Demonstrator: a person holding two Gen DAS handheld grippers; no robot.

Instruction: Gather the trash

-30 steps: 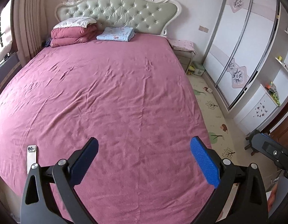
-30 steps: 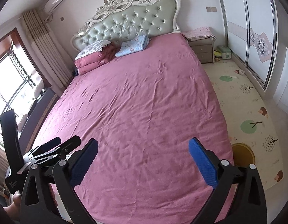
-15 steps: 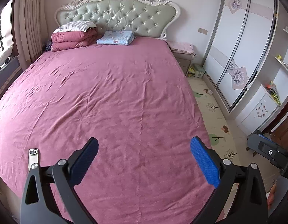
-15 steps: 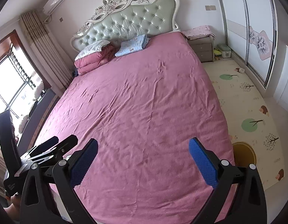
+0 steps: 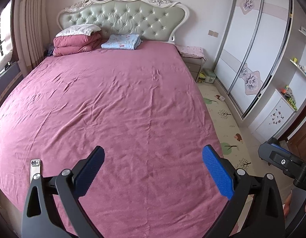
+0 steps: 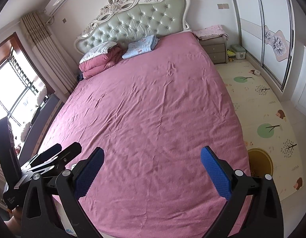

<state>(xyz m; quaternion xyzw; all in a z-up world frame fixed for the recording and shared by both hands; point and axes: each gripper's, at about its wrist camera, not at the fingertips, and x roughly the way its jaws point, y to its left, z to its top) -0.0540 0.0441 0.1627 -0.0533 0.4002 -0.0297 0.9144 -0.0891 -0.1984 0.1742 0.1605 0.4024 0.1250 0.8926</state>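
- Two grippers, both spread wide with nothing between the fingers: left gripper [image 5: 153,170] and right gripper [image 6: 152,170], each with black angular arms and blue dimpled rubber pads [image 5: 217,176].
- Both hover above the foot end of the bed [image 5: 117,103], covered by a wrinkled, matte pink sheet.
- Trash: cannot tell where it is, no obvious item on the sheet in either view.
- Phone [image 5: 35,169], flat pale rectangle with twin lenses at its top end, lies on the sheet at 9 o'clock from the left gripper, just beside its left finger.
- Headboard [image 5: 123,19] at 12 o'clock: glossy green button-tufted padding, carved white scrolled frame.
- Folded pink quilt [image 5: 73,44] with a dotted white pillow [image 5: 79,29] on top, at 11 o'clock; folded light-blue printed cloth [image 5: 121,41] just beside it.
- Nightstand [image 6: 214,48] at 1 o'clock, draped in pink fabric.
- Foam play mat [image 6: 257,103] with tree prints on the floor at 3 o'clock; sliding wardrobe [image 5: 255,45] beyond it, smooth white panels with flower motifs.
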